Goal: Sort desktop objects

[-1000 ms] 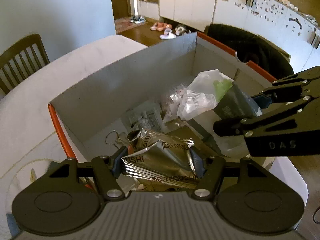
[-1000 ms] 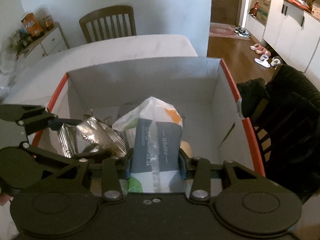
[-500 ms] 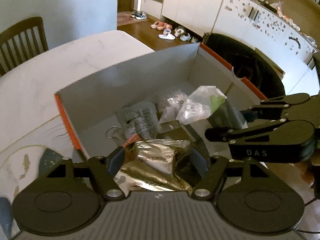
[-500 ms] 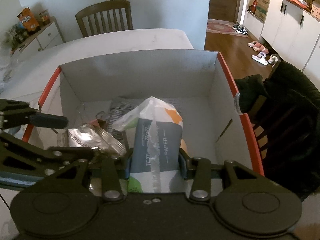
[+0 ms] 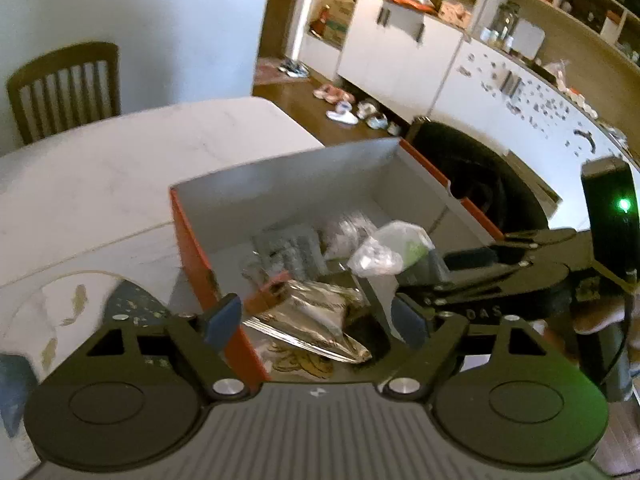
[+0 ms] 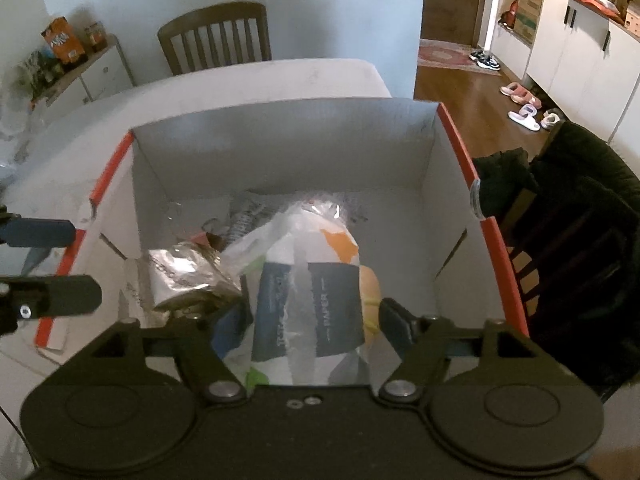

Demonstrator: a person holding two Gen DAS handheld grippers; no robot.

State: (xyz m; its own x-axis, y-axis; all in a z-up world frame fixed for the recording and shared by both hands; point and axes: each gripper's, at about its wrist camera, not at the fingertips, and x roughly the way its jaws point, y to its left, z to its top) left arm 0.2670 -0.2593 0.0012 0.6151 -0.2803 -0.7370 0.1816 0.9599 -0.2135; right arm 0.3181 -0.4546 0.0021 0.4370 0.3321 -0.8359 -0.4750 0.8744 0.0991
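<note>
pale marble tabletop [image 5: 132,168] under dim kitchen light, wooden chair [image 6: 214,36] at the far end, shoes on the floor beyond. on the tabletop, a cardboard box [image 6: 280,136] with an orange outside, already filling with packets and clips.

judged step: dropping things into the box. left gripper [image 5: 316,320] spread wide, nothing between the fingers, poised above the near-left corner of the box; directly below, a crumpled foil packet [image 5: 312,320] lying loose on the heap inside, so that drop looks done. right gripper [image 6: 312,320] over the middle of the box, fingers well apart either side of a paper tissue pack [image 6: 308,292] in a clear wrap; cannot tell for sure whether the pads touch it, but the gap looks open and the pack seems to rest on the pile rather than hang. foil packet also seen in the right view [image 6: 180,276], just beside the pack, to its left.

next move, as a guess: lift both clear of the box walls without snagging the loose plastic, then swing back to the tabletop for whatever remains to sort. main risk: wrap catching on a finger and dragging the pack out again.
</note>
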